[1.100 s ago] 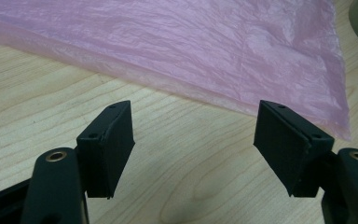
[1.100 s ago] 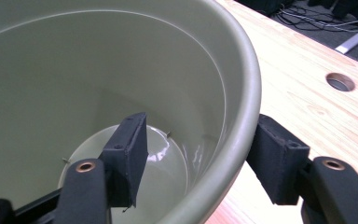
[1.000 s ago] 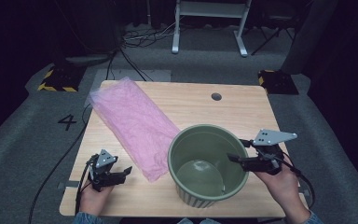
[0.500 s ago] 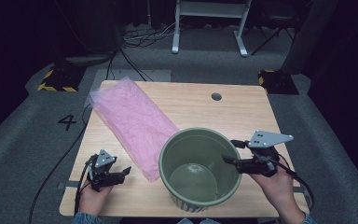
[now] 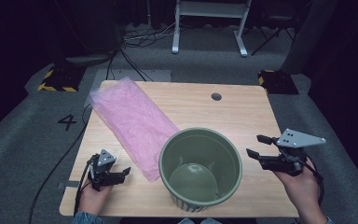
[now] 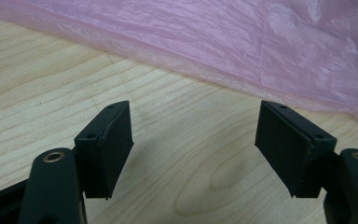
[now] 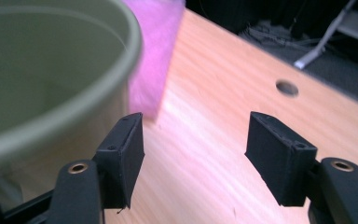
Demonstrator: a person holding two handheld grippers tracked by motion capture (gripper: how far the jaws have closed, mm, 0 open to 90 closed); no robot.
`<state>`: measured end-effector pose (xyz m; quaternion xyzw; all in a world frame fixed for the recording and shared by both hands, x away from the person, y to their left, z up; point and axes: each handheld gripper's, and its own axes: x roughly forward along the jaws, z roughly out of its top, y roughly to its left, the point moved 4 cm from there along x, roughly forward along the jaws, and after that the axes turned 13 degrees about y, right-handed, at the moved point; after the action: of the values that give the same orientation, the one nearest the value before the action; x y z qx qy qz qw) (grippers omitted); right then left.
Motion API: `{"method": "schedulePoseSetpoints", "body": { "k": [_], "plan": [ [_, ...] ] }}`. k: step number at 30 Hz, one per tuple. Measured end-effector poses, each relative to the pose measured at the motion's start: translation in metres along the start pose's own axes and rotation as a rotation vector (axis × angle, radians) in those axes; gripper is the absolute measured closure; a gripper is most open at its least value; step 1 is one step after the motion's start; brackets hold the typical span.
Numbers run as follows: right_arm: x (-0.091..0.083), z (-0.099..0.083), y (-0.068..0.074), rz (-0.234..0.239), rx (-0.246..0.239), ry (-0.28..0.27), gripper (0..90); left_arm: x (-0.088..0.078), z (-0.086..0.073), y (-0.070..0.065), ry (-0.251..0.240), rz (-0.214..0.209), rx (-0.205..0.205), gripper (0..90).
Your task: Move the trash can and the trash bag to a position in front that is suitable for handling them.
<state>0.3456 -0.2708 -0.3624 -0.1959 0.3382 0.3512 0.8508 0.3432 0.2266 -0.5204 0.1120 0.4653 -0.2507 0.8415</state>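
Released since the earlier frames, the bin (image 5: pixel 200 170) now stands on the desk (image 5: pixel 242 112), just left of the right claw (image 5: pixel 256 147), whose jaws gape empty. Left claw (image 5: pixel 125 171) rests open, bag (image 5: pixel 130 121) just ahead. Lining likely follows.

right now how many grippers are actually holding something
0. The left gripper hangs open near the pink bag; the right gripper is open beside the green bucket.
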Motion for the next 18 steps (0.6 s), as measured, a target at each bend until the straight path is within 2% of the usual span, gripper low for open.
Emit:
{"method": "schedulePoseSetpoints", "body": {
  "k": [7,11,15,18],
  "plan": [
    [0.017,-0.047,-0.016,0.006,0.098,0.068,34.0,0.003,-0.001,-0.002,0.021,-0.002,-0.013,25.1],
    [0.034,-0.071,-0.021,-0.008,0.126,0.112,33.8,0.005,0.001,-0.004,0.032,-0.001,-0.018,24.5],
    [0.058,-0.098,-0.024,-0.022,0.144,0.188,33.4,0.008,0.004,-0.001,0.040,0.017,-0.013,24.4],
    [0.073,-0.112,-0.026,-0.029,0.155,0.224,33.5,0.011,0.006,0.002,0.047,0.029,-0.015,24.7]
  ]
}}
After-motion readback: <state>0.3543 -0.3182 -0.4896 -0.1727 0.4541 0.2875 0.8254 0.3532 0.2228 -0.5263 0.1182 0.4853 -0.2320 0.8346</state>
